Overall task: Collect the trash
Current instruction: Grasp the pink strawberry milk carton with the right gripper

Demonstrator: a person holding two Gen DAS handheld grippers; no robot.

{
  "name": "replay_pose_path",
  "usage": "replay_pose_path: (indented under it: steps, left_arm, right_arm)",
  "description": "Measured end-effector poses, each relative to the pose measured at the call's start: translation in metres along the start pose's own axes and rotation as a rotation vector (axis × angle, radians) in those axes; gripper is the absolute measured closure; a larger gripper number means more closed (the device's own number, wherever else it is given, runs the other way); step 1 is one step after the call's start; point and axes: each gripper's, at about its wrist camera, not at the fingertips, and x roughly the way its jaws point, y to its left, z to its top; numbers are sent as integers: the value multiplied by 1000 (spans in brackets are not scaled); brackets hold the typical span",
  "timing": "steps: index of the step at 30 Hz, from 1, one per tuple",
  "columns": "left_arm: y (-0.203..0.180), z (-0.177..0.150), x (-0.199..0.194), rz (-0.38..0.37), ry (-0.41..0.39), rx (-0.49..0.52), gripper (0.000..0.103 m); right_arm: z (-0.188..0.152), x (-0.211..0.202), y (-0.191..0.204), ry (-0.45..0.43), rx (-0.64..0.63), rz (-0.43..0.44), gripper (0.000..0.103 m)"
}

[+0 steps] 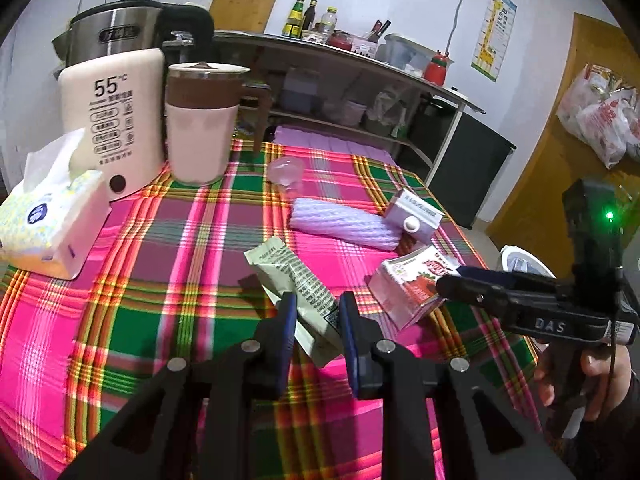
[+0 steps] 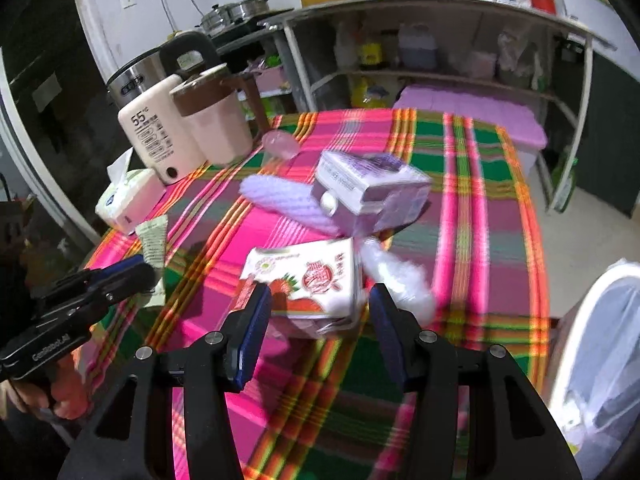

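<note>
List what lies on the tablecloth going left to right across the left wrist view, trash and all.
Tissue pack → white 55°C appliance → pink cup with brown band → clear plastic cup → purple foam sleeve → purple carton. Nearer the camera: green wrapper → strawberry carton.

Both grippers were black with blue pads and silver screws: the left gripper (image 1: 317, 322), and the right gripper (image 2: 318, 322), lettered "DAS", with a green light and perhaps a thin cable.
</note>
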Motion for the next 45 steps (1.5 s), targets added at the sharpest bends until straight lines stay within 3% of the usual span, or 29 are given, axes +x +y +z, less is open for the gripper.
replay_pose_path:
  steps: [7,16,23,30,35,39,45]
  left_arm:
    - [14,-6,-13,19,-21,-29,80]
    - [32,-15,-24,40,-19,-65,80]
    - [36,-17,-23,38,-10,-71,80]
    - [34,-20,-23,32,-5,-71,80]
    - [30,-22,-27,26,-6,-68,80]
    - [31,-23,-29,32,-5,-72,80]
    - [33,-24,-31,35,-6,-80,80]
  right_arm:
    - [-18,-7,32,65,-86,204,51]
    - [4,-8,26,-38,-202,61,51]
    - [30,22,5,41,-202,169,51]
    - [13,16,20,98,-276,235,51]
    - [-3,12,47,100,-391,181,51]
    - [-8,14,59,81,-408,95,50]
    - [-10,21,68,70,-425,46,50]
